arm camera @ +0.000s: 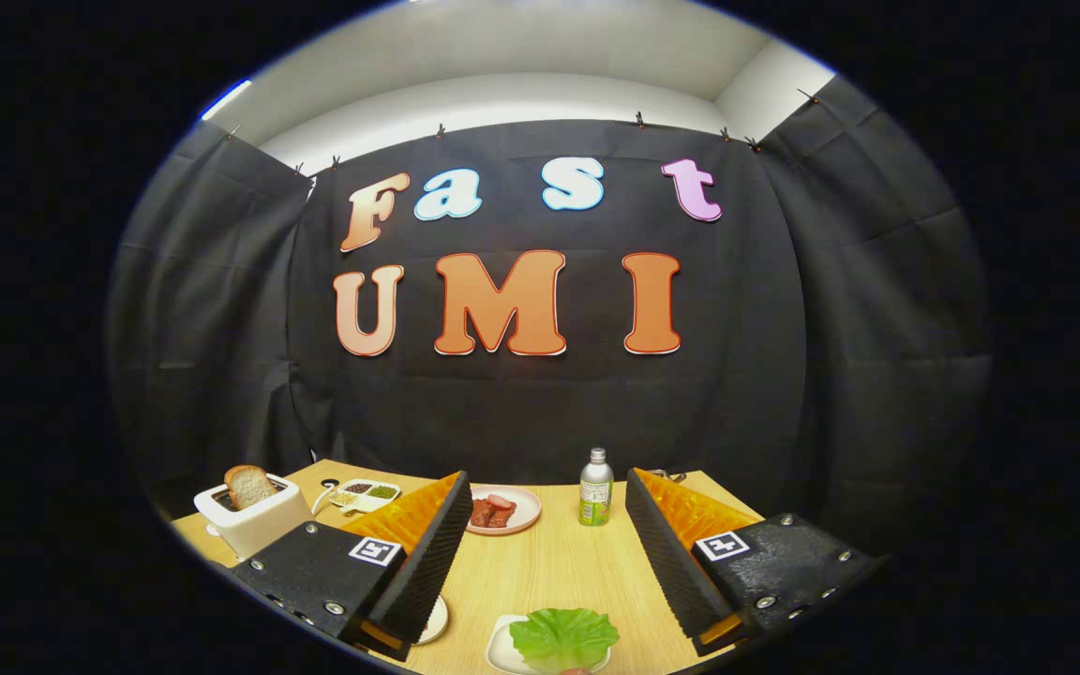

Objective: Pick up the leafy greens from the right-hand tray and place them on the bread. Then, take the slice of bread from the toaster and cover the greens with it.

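A green lettuce leaf (563, 637) lies on a small white tray (501, 649), low between my two fingers near their bases. My gripper (547, 480) is open, held above the wooden table (549, 572) with nothing between its fingers. A white toaster (254, 520) stands on the table beyond the left finger, and a slice of bread (248, 486) sticks up out of its slot. The rim of a white plate (437, 622) peeks out from under the left finger; what lies on it is hidden.
A pink plate (523, 521) with reddish meat pieces sits just ahead of the fingertips. A green-labelled bottle (595, 487) stands to its right. A small white dish (367, 494) of seeds and spices lies behind the toaster. Black cloth closes the table's far side.
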